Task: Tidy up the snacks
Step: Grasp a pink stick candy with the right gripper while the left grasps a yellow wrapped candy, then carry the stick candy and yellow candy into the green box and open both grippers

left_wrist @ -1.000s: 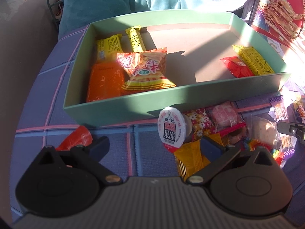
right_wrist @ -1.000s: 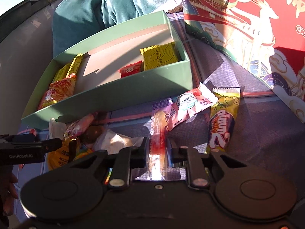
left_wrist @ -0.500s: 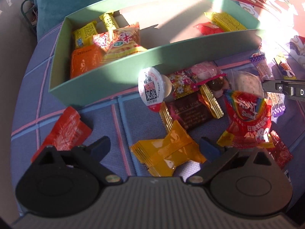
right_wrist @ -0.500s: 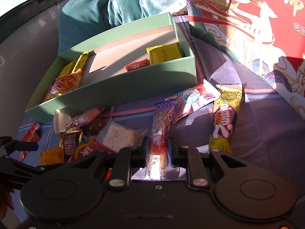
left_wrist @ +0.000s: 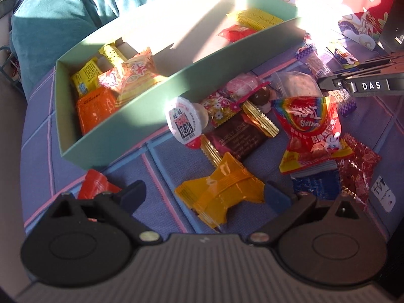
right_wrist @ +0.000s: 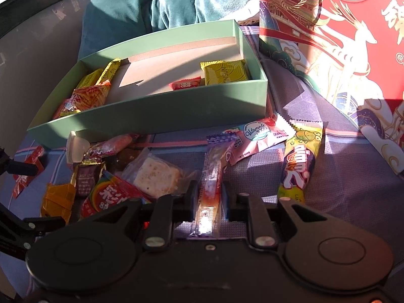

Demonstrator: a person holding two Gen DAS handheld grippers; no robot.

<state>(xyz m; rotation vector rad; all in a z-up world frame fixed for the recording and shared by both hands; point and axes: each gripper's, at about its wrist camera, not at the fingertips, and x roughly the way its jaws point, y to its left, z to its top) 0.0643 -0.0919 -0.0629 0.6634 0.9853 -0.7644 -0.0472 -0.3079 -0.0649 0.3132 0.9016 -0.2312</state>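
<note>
The right tool (right_wrist: 209, 198) is clamping its fingers on a long clear stick of orange jelly (right_wrist: 210, 176), which is lying on the blue checked counter (right_wrist: 353, 176) just in front of the green box (right_wrist: 151, 116). So the step in hand looks like the pick-up of that stick; the next move is calling for a lift clear of the neighbouring packets, then a carry over the box's near wall to the bare middle of its floor.

The left tool (left_wrist: 205, 194) is hanging with its fingers wide apart, straddling a yellow-orange wrapped sweet (left_wrist: 222, 192), pads not touching it. That one is probably next in line.

Counting inside the box: four packets at its left end that I can make out, two at its right end, a red one (right_wrist: 185, 84) and a yellow one (right_wrist: 226, 73).

Outside, roughly a dozen are waiting, among them one jelly cup (left_wrist: 185, 123), one rainbow candy bag (left_wrist: 310, 133), one brown chocolate (left_wrist: 237, 139), one pink vitamin sachet (right_wrist: 257, 136), one yellow-and-purple tube (right_wrist: 299, 164).
</note>
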